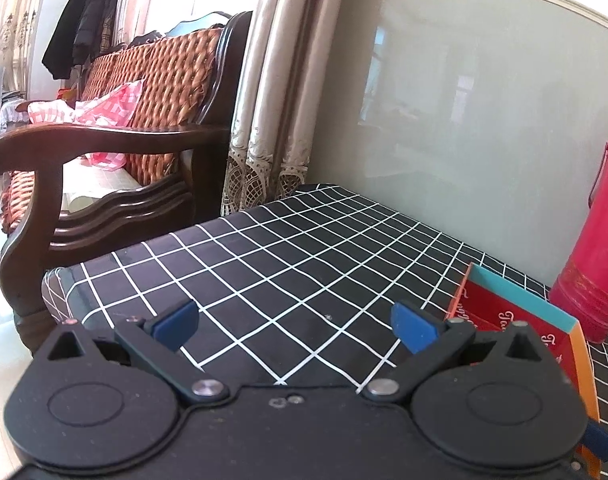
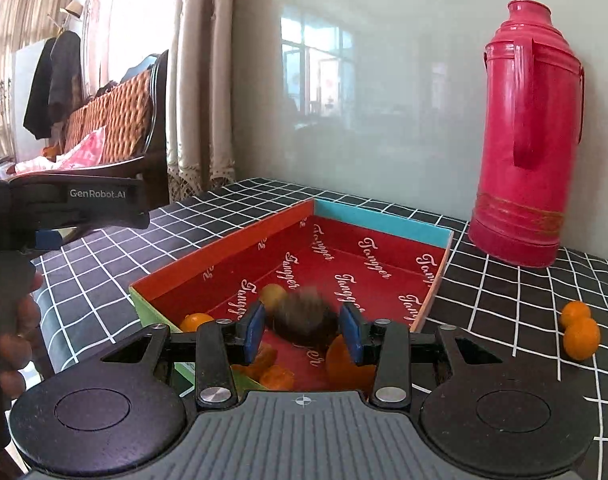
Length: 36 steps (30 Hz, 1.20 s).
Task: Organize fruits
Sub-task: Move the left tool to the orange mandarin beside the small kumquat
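In the right wrist view a red cardboard box (image 2: 224, 256) lies open on the checked table. My right gripper (image 2: 305, 330) hangs over its near end. A blurred brown fruit (image 2: 304, 316) is between the blue pads (image 2: 256, 330), with small gaps on both sides; it looks loose. Several oranges (image 2: 345, 364) and a yellow fruit (image 2: 272, 295) lie in the box. Two oranges (image 2: 580, 330) sit on the cloth to the right. My left gripper (image 1: 294, 326) is open and empty over bare cloth, left of the box (image 1: 515, 312).
A tall red thermos (image 2: 529, 136) stands behind the box against the glossy grey wall panel. A wooden sofa (image 1: 116, 152) and curtains (image 1: 272, 92) lie beyond the table's left edge (image 1: 64, 276). The left gripper body (image 2: 76, 204) shows at the right view's left side.
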Each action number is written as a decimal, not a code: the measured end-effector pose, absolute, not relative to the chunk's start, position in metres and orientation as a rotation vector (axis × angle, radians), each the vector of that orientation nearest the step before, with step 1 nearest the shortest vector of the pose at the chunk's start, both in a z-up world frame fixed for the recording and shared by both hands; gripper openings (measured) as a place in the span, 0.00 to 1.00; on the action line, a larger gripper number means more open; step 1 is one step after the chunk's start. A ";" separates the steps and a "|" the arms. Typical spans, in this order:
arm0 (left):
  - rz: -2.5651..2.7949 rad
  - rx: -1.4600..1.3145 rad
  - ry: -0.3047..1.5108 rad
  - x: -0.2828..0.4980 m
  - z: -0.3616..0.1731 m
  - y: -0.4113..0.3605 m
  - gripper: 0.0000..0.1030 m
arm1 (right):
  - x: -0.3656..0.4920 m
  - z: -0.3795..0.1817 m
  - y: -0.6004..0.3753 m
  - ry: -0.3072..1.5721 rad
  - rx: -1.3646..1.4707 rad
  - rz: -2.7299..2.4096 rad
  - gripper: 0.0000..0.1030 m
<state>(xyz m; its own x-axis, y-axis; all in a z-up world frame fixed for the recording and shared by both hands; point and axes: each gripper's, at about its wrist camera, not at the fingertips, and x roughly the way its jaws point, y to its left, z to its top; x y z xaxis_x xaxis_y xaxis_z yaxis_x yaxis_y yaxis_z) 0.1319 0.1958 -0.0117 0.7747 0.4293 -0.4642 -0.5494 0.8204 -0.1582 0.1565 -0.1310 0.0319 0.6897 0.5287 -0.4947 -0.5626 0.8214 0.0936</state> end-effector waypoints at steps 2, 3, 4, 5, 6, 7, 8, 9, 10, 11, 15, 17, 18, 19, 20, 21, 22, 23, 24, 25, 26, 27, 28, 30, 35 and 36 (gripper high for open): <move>0.535 -0.304 0.431 0.132 -0.012 0.197 0.94 | 0.155 0.034 -0.136 0.496 -0.047 0.590 0.86; 0.535 -0.304 0.431 0.132 -0.012 0.197 0.94 | 0.154 0.036 -0.140 0.476 -0.036 0.580 0.86; 0.534 -0.301 0.429 0.133 -0.012 0.196 0.94 | 0.153 0.040 -0.144 0.459 -0.023 0.571 0.86; 0.533 -0.297 0.428 0.133 -0.011 0.194 0.94 | 0.153 0.043 -0.147 0.448 -0.010 0.561 0.87; 0.531 -0.292 0.428 0.134 -0.011 0.192 0.94 | 0.154 0.044 -0.152 0.440 0.006 0.547 0.87; 0.528 -0.287 0.430 0.134 -0.011 0.191 0.94 | 0.155 0.045 -0.156 0.439 0.016 0.532 0.88; 0.524 -0.283 0.432 0.135 -0.012 0.190 0.94 | 0.156 0.046 -0.160 0.439 0.021 0.516 0.89; 0.520 -0.281 0.435 0.136 -0.012 0.188 0.94 | 0.156 0.047 -0.164 0.439 0.022 0.497 0.90; 0.517 -0.282 0.437 0.137 -0.012 0.187 0.94 | 0.156 0.048 -0.168 0.435 0.020 0.479 0.91; 0.515 -0.283 0.438 0.137 -0.012 0.186 0.94 | 0.156 0.050 -0.172 0.428 0.018 0.458 0.93; 0.498 -0.280 0.441 0.140 -0.012 0.177 0.94 | 0.153 0.056 -0.190 0.395 0.018 0.356 0.98; 0.483 -0.269 0.441 0.142 -0.011 0.169 0.94 | 0.153 0.058 -0.201 0.386 0.023 0.308 1.00; 0.478 -0.266 0.441 0.143 -0.011 0.165 0.94 | 0.152 0.059 -0.207 0.385 0.022 0.273 1.00; 0.469 -0.260 0.441 0.144 -0.010 0.160 0.94 | 0.152 0.059 -0.212 0.384 0.022 0.249 1.00; 0.458 -0.258 0.441 0.146 -0.010 0.155 0.94 | 0.151 0.060 -0.219 0.383 0.022 0.218 1.00; 0.446 -0.257 0.440 0.147 -0.009 0.151 0.94 | 0.152 0.060 -0.225 0.385 0.021 0.191 1.00; 0.436 -0.255 0.438 0.148 -0.010 0.146 0.94 | 0.152 0.061 -0.232 0.389 0.022 0.156 1.00; 0.423 -0.250 0.437 0.149 -0.009 0.139 0.94 | 0.151 0.061 -0.239 0.391 0.025 0.128 1.00; 0.410 -0.244 0.436 0.152 -0.008 0.132 0.94 | 0.150 0.062 -0.246 0.390 0.029 0.096 1.00; 0.396 -0.239 0.434 0.153 -0.008 0.125 0.94 | 0.149 0.062 -0.253 0.392 0.031 0.059 1.00; 0.383 -0.233 0.430 0.154 -0.008 0.119 0.94 | 0.149 0.063 -0.261 0.398 0.030 0.017 1.00; 0.368 -0.224 0.427 0.156 -0.007 0.110 0.94 | 0.148 0.063 -0.268 0.401 0.030 -0.012 1.00; 0.348 -0.213 0.425 0.158 -0.007 0.101 0.94 | 0.147 0.064 -0.277 0.402 0.032 -0.047 1.00; 0.314 -0.196 0.420 0.160 -0.007 0.085 0.94 | 0.145 0.064 -0.294 0.411 0.035 -0.127 1.00; 0.215 -0.146 0.424 0.168 -0.011 0.042 0.94 | 0.136 0.068 -0.328 0.422 0.047 -0.263 1.00; 0.197 -0.135 0.423 0.169 -0.012 0.034 0.94 | 0.134 0.068 -0.335 0.424 0.045 -0.288 1.00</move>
